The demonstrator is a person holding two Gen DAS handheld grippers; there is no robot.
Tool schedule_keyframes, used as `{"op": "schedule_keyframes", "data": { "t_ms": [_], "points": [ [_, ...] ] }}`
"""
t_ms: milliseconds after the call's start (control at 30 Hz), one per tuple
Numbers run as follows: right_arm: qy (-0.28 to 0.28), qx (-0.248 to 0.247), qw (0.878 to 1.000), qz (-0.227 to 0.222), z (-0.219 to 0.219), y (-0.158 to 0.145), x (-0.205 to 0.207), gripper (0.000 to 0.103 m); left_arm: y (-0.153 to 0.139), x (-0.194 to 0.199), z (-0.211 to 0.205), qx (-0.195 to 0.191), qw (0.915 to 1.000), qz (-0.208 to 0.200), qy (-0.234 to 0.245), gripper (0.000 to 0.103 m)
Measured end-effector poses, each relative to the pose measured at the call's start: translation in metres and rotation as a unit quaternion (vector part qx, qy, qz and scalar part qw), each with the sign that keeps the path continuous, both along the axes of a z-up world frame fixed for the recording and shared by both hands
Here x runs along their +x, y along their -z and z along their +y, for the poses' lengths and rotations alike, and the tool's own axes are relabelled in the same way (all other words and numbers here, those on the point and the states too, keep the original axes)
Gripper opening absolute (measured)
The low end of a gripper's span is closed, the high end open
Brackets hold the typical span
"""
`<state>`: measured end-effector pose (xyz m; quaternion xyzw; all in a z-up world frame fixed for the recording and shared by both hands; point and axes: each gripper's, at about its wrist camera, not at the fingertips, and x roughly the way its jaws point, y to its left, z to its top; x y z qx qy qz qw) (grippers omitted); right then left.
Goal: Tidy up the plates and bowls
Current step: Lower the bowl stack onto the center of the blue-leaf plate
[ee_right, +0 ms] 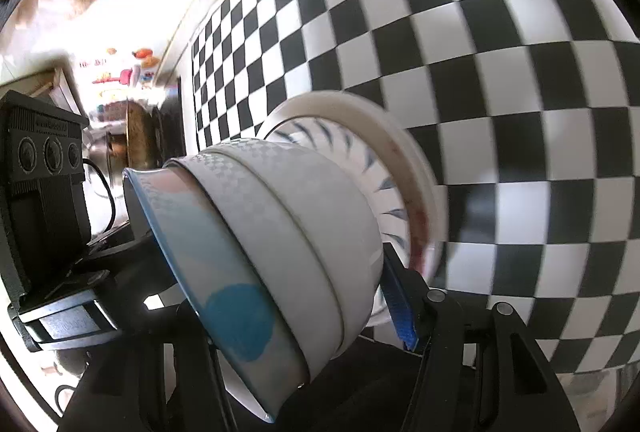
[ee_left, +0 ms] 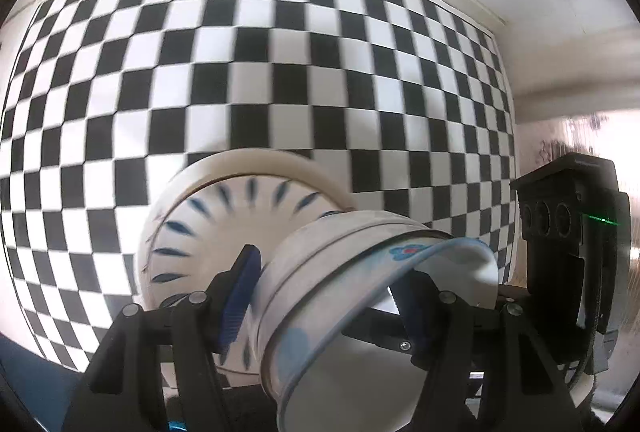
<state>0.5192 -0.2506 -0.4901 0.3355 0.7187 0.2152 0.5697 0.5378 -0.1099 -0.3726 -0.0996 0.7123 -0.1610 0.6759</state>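
Both grippers, left gripper (ee_left: 324, 296) and right gripper (ee_right: 288, 296), stood about half open, each clamped across the same stack of bowls (ee_left: 352, 296) and a blue-patterned plate (ee_left: 224, 224), held tilted above the checkered cloth (ee_left: 240, 72), clear of it.

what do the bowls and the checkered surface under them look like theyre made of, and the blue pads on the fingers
Stacked bowls: likely glazed ceramic, since the white walls are glossy and mirror the checks, with painted blue marks. Melamine is possible.
Checkered surface: a flat, matte black-and-white print, perhaps cloth or vinyl; blur hides any weave.
Blue pads: ribbed and dull, probably rubber or soft plastic, set on black hard-plastic fingers.
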Motion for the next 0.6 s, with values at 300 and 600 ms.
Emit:
{"op": "schedule_keyframes", "data": {
  "t_ms": [300, 600],
  "points": [
    [-0.039, -0.020, 0.999, 0.021, 0.040, 0.023, 0.012, 0.060, 0.025, -0.002, 0.038, -0.009, 0.9986, 0.025, -0.046, 0.061],
    [-0.058, -0.044, 0.997, 0.030, 0.054, 0.042, 0.018, 0.060, 0.042, -0.005, 0.047, -0.016, 0.9974, 0.037, -0.060, 0.061]
  ]
}}
